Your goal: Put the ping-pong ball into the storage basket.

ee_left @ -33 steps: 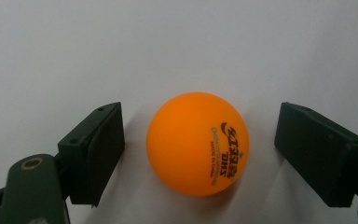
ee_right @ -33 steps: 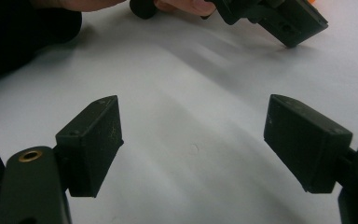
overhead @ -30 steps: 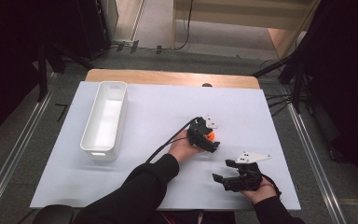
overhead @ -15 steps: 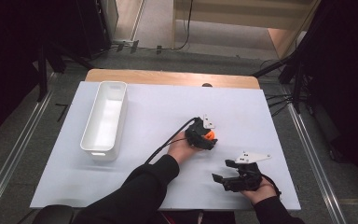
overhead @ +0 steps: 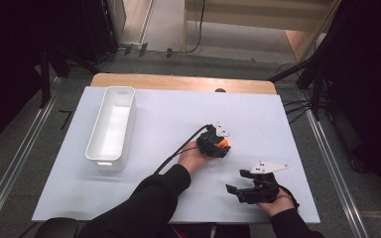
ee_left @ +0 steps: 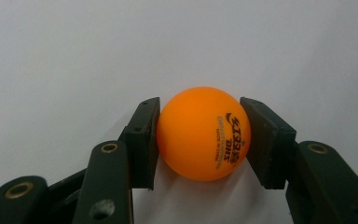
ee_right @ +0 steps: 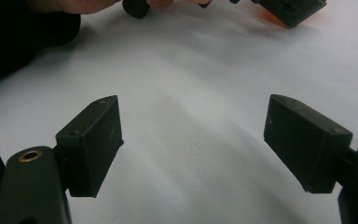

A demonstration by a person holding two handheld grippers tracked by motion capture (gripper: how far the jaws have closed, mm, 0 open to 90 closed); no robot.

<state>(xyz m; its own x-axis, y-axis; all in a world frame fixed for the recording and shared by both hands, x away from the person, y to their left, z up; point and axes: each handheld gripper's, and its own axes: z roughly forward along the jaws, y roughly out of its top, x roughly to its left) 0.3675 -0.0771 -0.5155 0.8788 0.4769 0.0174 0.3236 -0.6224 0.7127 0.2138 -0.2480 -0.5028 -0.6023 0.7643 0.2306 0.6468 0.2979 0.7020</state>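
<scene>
The orange ball (overhead: 222, 144) sits on the white table (overhead: 158, 119) right of centre in the high view, caught at the tip of the left gripper (overhead: 220, 145), whose jaws have just been closing around it. The white bin (overhead: 111, 127) stands well apart at the table's left, and nothing shows inside it. The right gripper (overhead: 233, 189) rests near the front edge of the table, held in the person's right hand (overhead: 277, 202), apart from the ball.

In the left gripper view, the ball (ee_left: 203, 133) fills the gap between the two black pads (ee_left: 142, 140), both of which press against its sides; the left gripper (ee_left: 200, 140) is clamped on it, and the ball seems to rest on the table surface, not yet lifted.

In the right gripper view, the right gripper (ee_right: 191, 144) stands wide apart with bare table between its jaws, holding nothing.

Judging from this, the grasp is made. If the bin is the goal, what is left is lifting the ball, carrying it across to the bin and letting go.
</scene>
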